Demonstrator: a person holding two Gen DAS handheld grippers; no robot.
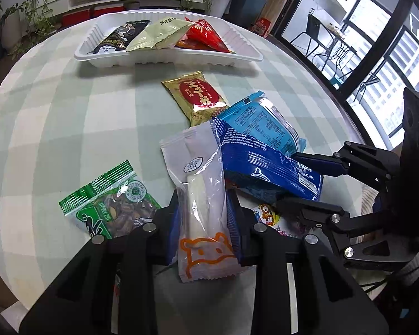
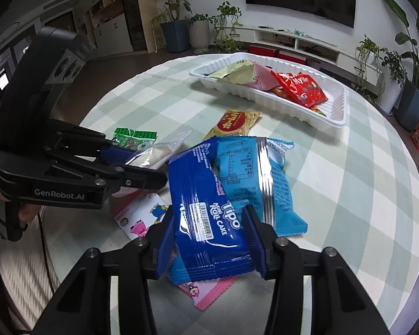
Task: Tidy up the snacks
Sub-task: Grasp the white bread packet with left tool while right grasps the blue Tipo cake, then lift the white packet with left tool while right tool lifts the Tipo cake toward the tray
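While left gripper (image 1: 202, 220) clamps white snack pack (image 1: 201, 203), right gripper (image 2: 209, 234) clamps Tipo roll cake (image 2: 209, 209); tray (image 1: 237, 53) far.

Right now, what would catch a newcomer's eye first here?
Both grippers hold snacks at the near edge: the left gripper grips a clear white packet, the right gripper a dark blue Tipo roll cake. Beyond them sits the white tray, already holding several packets.
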